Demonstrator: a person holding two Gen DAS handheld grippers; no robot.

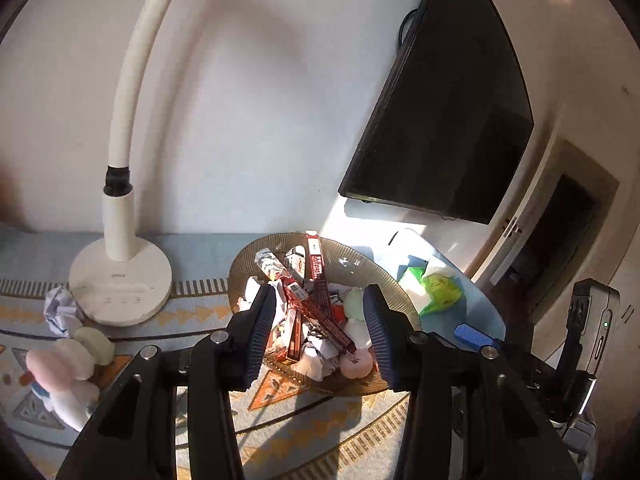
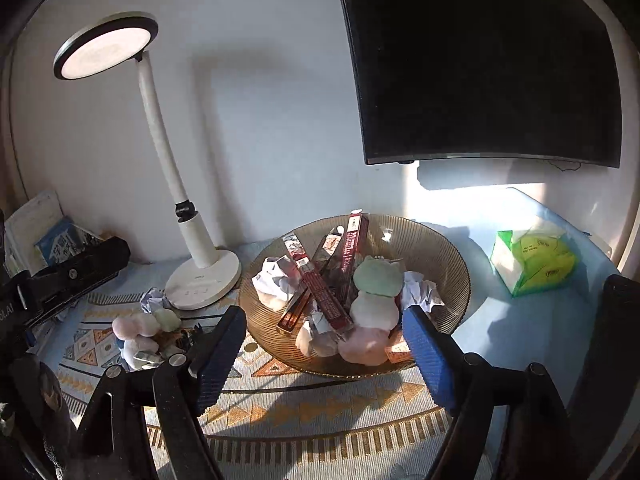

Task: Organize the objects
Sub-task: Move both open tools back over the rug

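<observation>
While most of the clutter is already gathered in the ribbed amber glass bowl (image 2: 448, 256), the sorting is judged well advanced but not finished. Piled inside it are long red boxes (image 2: 320, 294), crumpled paper balls (image 2: 274, 280) and a pastel plush toy (image 2: 376, 300). Left outside, on the patterned cloth (image 2: 320, 408) to the left of the bowl, are a second pastel plush (image 1: 70, 360) and a crumpled paper wad (image 1: 60, 308), both lying just beside the base of the white desk lamp (image 1: 120, 284); these are taken to be what remains to be collected. A green tissue pack (image 2: 532, 260) sits to the right of the bowl, apart from it. The left gripper (image 1: 316, 334) is seen partly open with nothing between its jaws, hanging at the near side of the bowl with the pile showing between its fingers. The right gripper (image 2: 320, 352) is spread wide and empty, framing the near rim of the bowl. Neither claw is seen to touch anything. A dark screen (image 2: 480, 60) is mounted on the far wall.
</observation>
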